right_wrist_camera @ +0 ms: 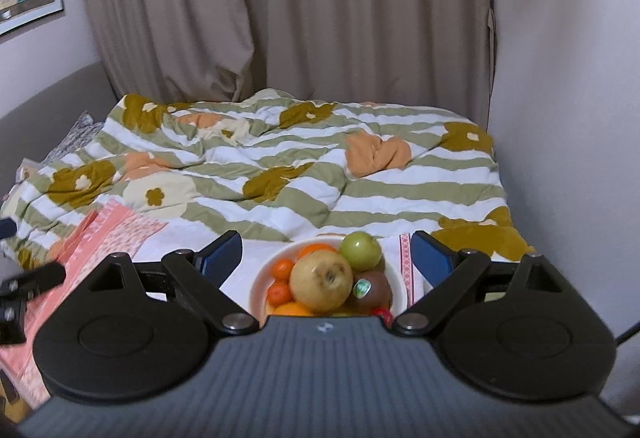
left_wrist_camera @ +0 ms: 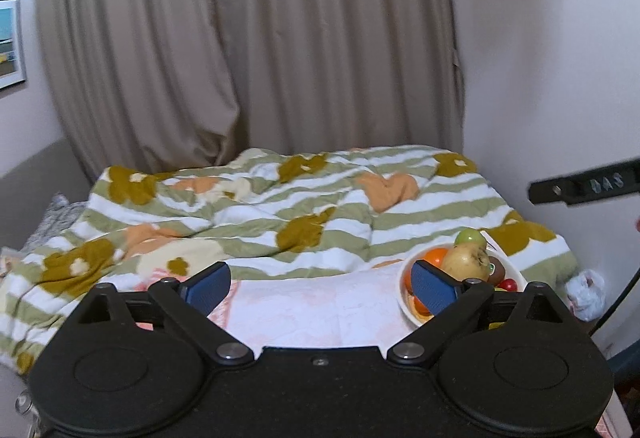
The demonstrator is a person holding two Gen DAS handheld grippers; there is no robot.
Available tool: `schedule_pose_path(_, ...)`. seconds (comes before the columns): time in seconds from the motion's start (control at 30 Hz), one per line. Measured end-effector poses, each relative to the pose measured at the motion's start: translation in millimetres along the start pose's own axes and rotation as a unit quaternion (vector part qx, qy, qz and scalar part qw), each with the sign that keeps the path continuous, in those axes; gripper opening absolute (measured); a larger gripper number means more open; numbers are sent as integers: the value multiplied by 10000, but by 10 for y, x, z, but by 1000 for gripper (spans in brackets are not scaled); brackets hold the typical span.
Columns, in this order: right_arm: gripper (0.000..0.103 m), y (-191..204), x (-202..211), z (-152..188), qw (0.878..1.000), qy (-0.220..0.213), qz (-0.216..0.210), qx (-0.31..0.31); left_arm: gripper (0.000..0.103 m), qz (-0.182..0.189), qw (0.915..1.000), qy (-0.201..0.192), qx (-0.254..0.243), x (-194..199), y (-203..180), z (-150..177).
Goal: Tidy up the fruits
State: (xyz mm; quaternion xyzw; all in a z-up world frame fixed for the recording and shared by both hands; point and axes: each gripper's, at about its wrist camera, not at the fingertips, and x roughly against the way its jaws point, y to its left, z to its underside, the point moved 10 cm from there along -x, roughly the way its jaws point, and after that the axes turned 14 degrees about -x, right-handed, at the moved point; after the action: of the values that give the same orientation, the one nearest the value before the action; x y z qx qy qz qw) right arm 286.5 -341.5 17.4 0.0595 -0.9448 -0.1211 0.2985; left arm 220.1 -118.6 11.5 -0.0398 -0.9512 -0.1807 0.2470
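Duvet [right_wrist_camera: 280, 174] lies behind fruit bowl [right_wrist_camera: 258, 286]; curtain [right_wrist_camera: 280, 6] hangs beyond.

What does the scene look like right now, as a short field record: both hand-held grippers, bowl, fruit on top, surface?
left hand-held gripper: open, empty, bowl off to its right
right hand-held gripper: open, empty, bowl between its fingers in view
bowl: white, piled with fruit
top fruit: yellow pear, green apple, stickered kiwi
other fruit: small oranges
surface: pale cloth before a flowered blanket
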Motion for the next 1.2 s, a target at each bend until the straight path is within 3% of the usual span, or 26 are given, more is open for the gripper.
schedule_pose_path(0.27, 103, 282, 539, 374, 9998, 105, 171, 70, 103, -260, 9988, 313, 264, 426, 195, 270)
schedule_pose_path(0.63, 103, 458, 710, 967, 9963, 444, 730, -92, 103, -58, 9985, 475, 256, 562, 367, 566)
schedule_pose_path(1.2, 103, 600, 719, 1095, 9953, 432, 849, -176, 103, 81, 9991, 381, 179, 591, 465, 719)
